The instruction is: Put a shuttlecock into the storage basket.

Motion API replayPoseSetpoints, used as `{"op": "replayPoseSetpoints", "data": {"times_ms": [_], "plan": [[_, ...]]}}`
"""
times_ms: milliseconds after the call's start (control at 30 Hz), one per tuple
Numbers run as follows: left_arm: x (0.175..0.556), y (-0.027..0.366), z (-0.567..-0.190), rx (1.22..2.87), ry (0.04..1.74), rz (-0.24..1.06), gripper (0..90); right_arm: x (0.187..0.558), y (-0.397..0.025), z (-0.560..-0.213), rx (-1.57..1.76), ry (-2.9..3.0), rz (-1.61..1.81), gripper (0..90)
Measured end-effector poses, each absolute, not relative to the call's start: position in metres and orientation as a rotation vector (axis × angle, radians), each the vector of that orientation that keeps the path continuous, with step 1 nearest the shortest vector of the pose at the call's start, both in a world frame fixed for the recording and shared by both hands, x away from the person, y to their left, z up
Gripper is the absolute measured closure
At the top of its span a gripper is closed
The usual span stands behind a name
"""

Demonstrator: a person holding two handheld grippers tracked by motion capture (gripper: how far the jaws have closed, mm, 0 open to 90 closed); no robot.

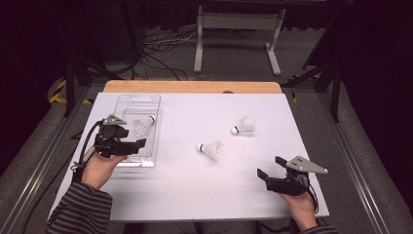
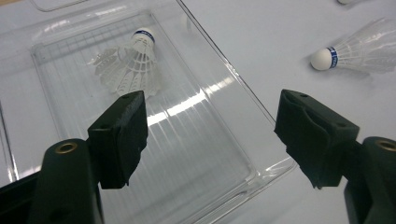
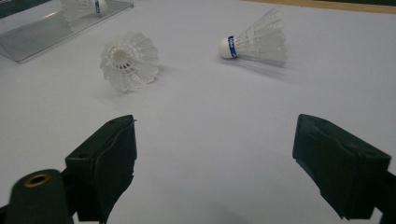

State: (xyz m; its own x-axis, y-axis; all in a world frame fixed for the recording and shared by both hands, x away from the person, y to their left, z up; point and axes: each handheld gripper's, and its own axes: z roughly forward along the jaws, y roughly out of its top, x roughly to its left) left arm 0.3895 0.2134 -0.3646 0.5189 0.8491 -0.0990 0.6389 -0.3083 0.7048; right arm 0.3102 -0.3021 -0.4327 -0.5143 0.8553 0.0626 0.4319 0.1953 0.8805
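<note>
Shuttlecock [image 2: 132, 67]: white feathers, blue-banded cork

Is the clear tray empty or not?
Not empty: one shuttlecock lies on its side inside the clear tray, below the open left gripper.

We are seeing a lab | white table [image 1: 195, 195] standing amid floor cables [image 1: 160, 53], dark curtains, hazard tape [image 1: 57, 92]
</note>
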Motion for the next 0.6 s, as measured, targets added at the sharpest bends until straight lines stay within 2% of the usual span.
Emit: {"op": "replayPoseSetpoints", "data": {"times_ms": [600], "plan": [[0.367, 0.227, -0.371, 1.992, 1.187, 0.405, 25.8, 0.31, -0.302, -0.433, 1.203, 2.029, 1.266, 14.4]]}}
